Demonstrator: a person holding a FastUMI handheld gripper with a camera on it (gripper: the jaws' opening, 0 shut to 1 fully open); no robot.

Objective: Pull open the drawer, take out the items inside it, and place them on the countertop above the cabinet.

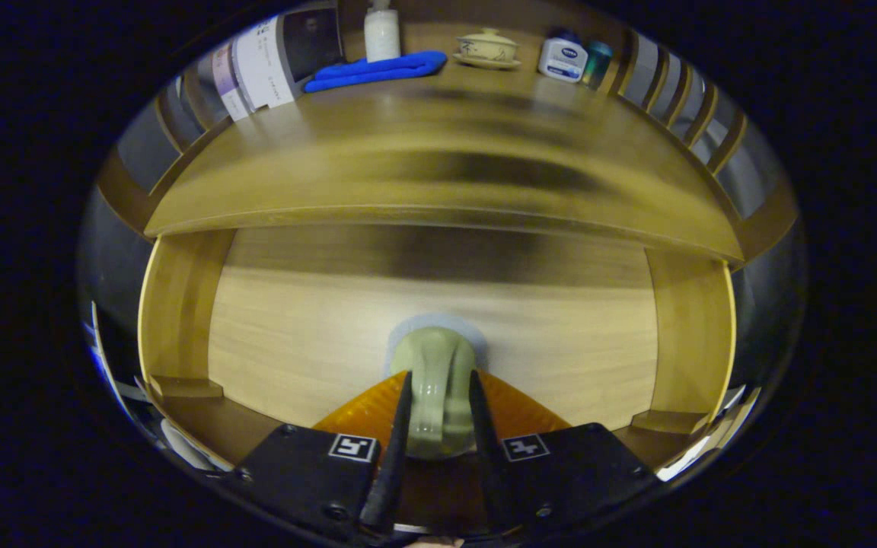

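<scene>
Along the upper left of the frame lay a blue cloth (377, 70) on the worktop (438, 167), a white bottle (382, 32) standing behind it. Down in the lower middle the open drawer (180, 304) showed its pale wooden floor, and over it sat the pale green cup (432, 373), handle toward the camera. The tongs (438, 407) were closed in on that handle, one finger pressing each side. It looked glazed ceramic: stiff, fairly light, slick and breakable, so the handle was the sensible hold, though the cup could swing. Upper right of centre stood a lidded tea bowl (488, 47), then a squat white jar (562, 58).
</scene>
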